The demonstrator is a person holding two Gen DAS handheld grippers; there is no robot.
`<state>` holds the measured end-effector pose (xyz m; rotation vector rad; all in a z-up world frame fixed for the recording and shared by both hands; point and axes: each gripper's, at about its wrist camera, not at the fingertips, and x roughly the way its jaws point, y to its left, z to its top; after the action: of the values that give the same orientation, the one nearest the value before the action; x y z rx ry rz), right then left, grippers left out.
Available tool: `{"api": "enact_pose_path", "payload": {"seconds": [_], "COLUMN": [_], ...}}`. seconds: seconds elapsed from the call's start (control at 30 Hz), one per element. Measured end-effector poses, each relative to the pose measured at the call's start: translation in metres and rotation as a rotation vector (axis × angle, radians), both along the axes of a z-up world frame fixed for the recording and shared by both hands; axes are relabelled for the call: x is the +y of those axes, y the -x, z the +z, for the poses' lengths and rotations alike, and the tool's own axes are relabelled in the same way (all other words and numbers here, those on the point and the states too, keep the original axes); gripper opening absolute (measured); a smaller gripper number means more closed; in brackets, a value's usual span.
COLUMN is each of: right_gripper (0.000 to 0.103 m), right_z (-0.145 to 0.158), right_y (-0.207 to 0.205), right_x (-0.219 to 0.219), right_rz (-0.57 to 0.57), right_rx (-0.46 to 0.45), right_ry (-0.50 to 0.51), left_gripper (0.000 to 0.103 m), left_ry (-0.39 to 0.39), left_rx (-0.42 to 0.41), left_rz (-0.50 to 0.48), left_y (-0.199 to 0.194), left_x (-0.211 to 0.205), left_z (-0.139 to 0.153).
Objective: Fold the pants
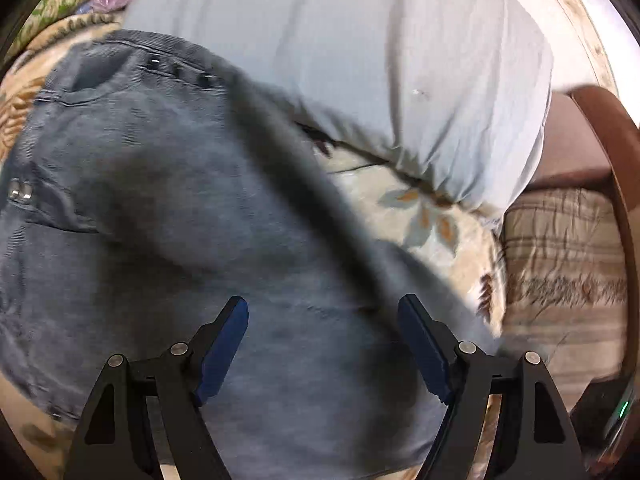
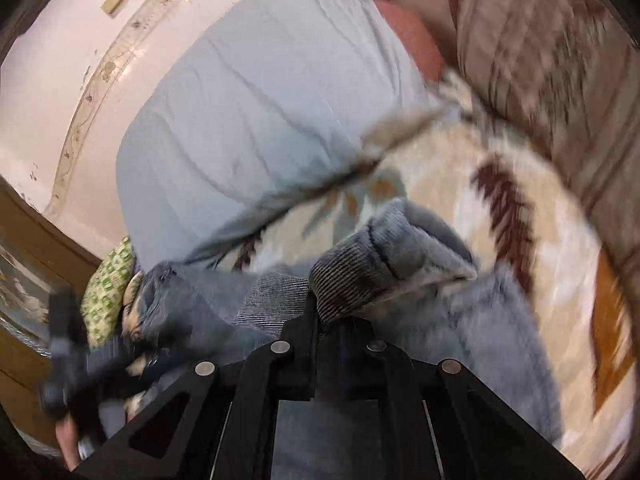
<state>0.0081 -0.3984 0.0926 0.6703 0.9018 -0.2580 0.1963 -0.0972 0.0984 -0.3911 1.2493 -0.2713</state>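
Grey-blue jeans (image 1: 168,208) lie on a floral bedspread (image 1: 424,216), waistband and rivets toward the upper left in the left wrist view. My left gripper (image 1: 323,344) is open just above the jeans, its blue pads (image 1: 224,352) spread apart with nothing between them. In the right wrist view my right gripper (image 2: 334,316) is shut on a leg end of the jeans (image 2: 384,256), whose cuffs bunch up above the jaws. The rest of the jeans (image 2: 500,344) trails below and to the right. The view is blurred by motion.
A large pale blue pillow (image 1: 360,60) (image 2: 256,120) lies just beyond the jeans. A brown striped quilt (image 1: 560,248) (image 2: 540,52) is on the right. A green patterned cushion (image 2: 108,288) and the other handheld gripper (image 2: 68,352) show at the left. A wooden bed frame (image 1: 608,128) borders the right.
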Motion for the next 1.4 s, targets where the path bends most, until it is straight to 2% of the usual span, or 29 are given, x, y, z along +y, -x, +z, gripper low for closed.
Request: {"api": "enact_pose_path", "payload": {"seconds": [0.07, 0.13, 0.17, 0.2, 0.23, 0.3, 0.33, 0.4, 0.47, 0.53, 0.6, 0.67, 0.73, 0.77, 0.87, 0.9, 1.0, 1.1, 1.13, 1.17, 1.2, 1.23, 1.33, 1.4], "right_gripper": [0.007, 0.007, 0.007, 0.007, 0.007, 0.007, 0.007, 0.007, 0.007, 0.007, 0.007, 0.007, 0.007, 0.008, 0.008, 0.008, 0.008, 0.015, 0.02, 0.049, 0.069, 0.084, 0.084, 0.084], "right_z": [0.003, 0.006, 0.005, 0.003, -0.002, -0.01, -0.014, -0.025, -0.03, -0.021, -0.001, 0.015, 0.01, 0.001, -0.044, -0.05, -0.045, -0.027, -0.025, -0.027, -0.031, -0.031, -0.008, 0.01], "right_y": [0.002, 0.006, 0.007, 0.008, 0.007, 0.007, 0.008, 0.01, 0.018, 0.032, 0.05, 0.074, 0.09, 0.095, 0.113, 0.115, 0.118, 0.116, 0.116, 0.118, 0.121, 0.127, 0.151, 0.147], "right_x": [0.003, -0.002, -0.008, -0.012, -0.015, -0.018, -0.023, -0.034, -0.049, -0.056, -0.052, -0.039, -0.026, -0.021, -0.014, -0.015, -0.016, -0.008, -0.007, -0.007, -0.01, -0.016, -0.034, -0.042], "right_rz": [0.021, 0.01, 0.002, 0.001, 0.006, 0.017, 0.018, 0.009, -0.022, -0.062, -0.063, -0.048, -0.03, -0.031, -0.073, -0.087, -0.108, -0.101, -0.107, -0.119, -0.14, -0.172, -0.254, -0.233], "right_rx": [0.0, -0.017, -0.027, -0.03, -0.025, -0.011, -0.008, -0.012, -0.046, -0.092, -0.125, -0.119, -0.05, 0.0, 0.187, 0.212, 0.196, 0.164, 0.168, 0.188, 0.223, 0.235, 0.143, 0.086], "right_ry": [0.056, -0.001, -0.049, -0.066, -0.075, -0.113, -0.132, -0.194, -0.299, -0.347, -0.328, -0.259, -0.203, -0.19, -0.201, -0.212, -0.189, -0.062, -0.03, -0.009, -0.001, -0.013, -0.004, 0.015], "left_gripper": [0.076, 0.076, 0.071, 0.054, 0.045, 0.013, 0.01, 0.006, 0.006, 0.005, 0.004, 0.004, 0.005, 0.005, 0.004, 0.005, 0.006, 0.007, 0.011, 0.018, 0.02, 0.02, 0.022, 0.032], "left_ry": [-0.008, -0.042, -0.08, -0.1, -0.094, -0.026, 0.004, 0.022, 0.051, 0.094, 0.127, 0.15, 0.1, 0.081, 0.013, 0.011, 0.072, 0.099, 0.089, 0.062, 0.037, 0.025, 0.054, 0.044], "left_rx": [0.03, 0.025, 0.038, 0.062, 0.106, 0.193, 0.211, 0.188, 0.11, 0.029, -0.043, -0.096, -0.103, -0.078, -0.017, -0.014, -0.005, -0.053, -0.064, -0.054, -0.027, -0.005, 0.004, -0.019], "left_rz": [0.033, 0.051, 0.047, 0.047, 0.048, 0.095, 0.129, 0.186, 0.171, 0.148, 0.114, 0.078, 0.049, 0.044, 0.037, 0.037, 0.061, 0.027, 0.016, -0.009, -0.034, -0.046, -0.051, -0.049], "left_y": [-0.009, -0.016, -0.02, -0.022, -0.029, -0.039, -0.044, -0.045, -0.031, -0.005, 0.03, 0.068, 0.102, 0.117, 0.144, 0.147, 0.153, 0.152, 0.151, 0.151, 0.153, 0.153, 0.151, 0.148], "left_x": [-0.01, -0.021, -0.027, -0.033, -0.035, -0.03, -0.025, -0.013, -0.01, -0.009, -0.006, 0.005, 0.013, 0.017, 0.019, 0.02, 0.022, 0.02, 0.022, 0.019, 0.013, 0.015, 0.025, 0.029], "left_z": [-0.003, -0.007, -0.014, -0.023, -0.033, -0.048, -0.051, -0.044, -0.023, 0.0, 0.019, 0.023, 0.007, -0.011, -0.055, -0.062, -0.068, -0.063, -0.066, -0.072, -0.079, -0.085, -0.085, -0.078]}}
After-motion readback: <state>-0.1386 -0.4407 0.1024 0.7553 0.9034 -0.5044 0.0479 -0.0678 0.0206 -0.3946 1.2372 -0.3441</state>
